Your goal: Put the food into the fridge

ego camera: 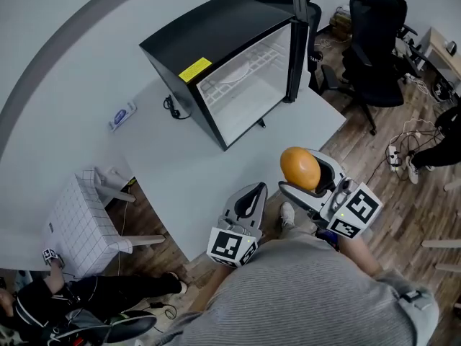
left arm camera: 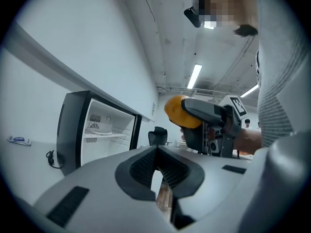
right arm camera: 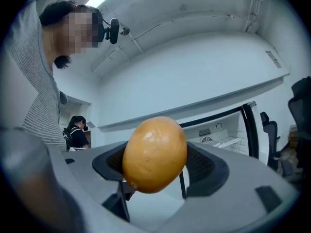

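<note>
The right tongs (ego camera: 308, 179) are closed on an orange-yellow fruit (ego camera: 300, 166). The two jaws press it from both sides, and the fruit fills the space between them and stands out above them. The left tongs (ego camera: 251, 192) hold nothing. Their jaws are brought together, and only a thin slit stays between the ribbed pads. Both tongs are held close in front of the person's body, side by side but not touching, and they point over the near edge of the white bench (ego camera: 187, 171) toward the fridge (ego camera: 216, 49). In the left gripper view the right tongs are seen higher than the left, with the fruit lifted in the air and resting on nothing. The person wears a grey ribbed top (ego camera: 310, 294). The fridge is small and black and stands on the far part of the bench, well apart from the fruit. Its door (ego camera: 298, 38) is swung fully open to the right. The inside is white with a wire shelf (ego camera: 245, 74), and something pale lies on this shelf, but I cannot tell what it is. A black cable (ego camera: 173, 107) lies on the bench just beside the left side of the fridge. A small blue and white object (ego camera: 122, 115) lies further left near the wall. Black office chairs (ego camera: 374, 45) stand on the wooden floor behind the open door.
</note>
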`<move>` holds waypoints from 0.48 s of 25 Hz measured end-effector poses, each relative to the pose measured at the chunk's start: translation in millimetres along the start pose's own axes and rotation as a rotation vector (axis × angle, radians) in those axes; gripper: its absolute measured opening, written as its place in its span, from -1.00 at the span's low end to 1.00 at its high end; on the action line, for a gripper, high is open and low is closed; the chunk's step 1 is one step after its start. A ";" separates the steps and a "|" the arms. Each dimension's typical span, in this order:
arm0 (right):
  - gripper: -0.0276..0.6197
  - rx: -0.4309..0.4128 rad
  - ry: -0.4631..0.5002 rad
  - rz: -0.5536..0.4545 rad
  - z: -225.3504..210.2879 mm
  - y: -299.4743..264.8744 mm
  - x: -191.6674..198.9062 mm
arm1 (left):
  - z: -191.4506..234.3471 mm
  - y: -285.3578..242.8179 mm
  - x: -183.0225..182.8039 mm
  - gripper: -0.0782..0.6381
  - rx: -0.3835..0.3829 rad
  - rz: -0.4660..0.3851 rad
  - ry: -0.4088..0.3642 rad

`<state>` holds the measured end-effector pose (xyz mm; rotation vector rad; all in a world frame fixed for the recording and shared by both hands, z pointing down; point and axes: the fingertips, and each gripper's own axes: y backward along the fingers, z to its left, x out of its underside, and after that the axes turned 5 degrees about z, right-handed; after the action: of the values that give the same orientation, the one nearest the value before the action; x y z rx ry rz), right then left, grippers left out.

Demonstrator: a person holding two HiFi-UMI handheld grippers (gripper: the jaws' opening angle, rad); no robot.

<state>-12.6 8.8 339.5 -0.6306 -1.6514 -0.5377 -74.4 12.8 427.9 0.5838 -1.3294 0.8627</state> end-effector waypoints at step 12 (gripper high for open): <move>0.14 -0.175 -0.010 0.012 -99.2 -36.6 -12.9 | 34.5 -93.6 -36.2 -0.75 -0.199 -0.051 -0.016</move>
<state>37.3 -85.3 343.1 -0.7716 -1.6197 -0.6770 -19.2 -75.6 408.4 0.4673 -1.3902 0.6766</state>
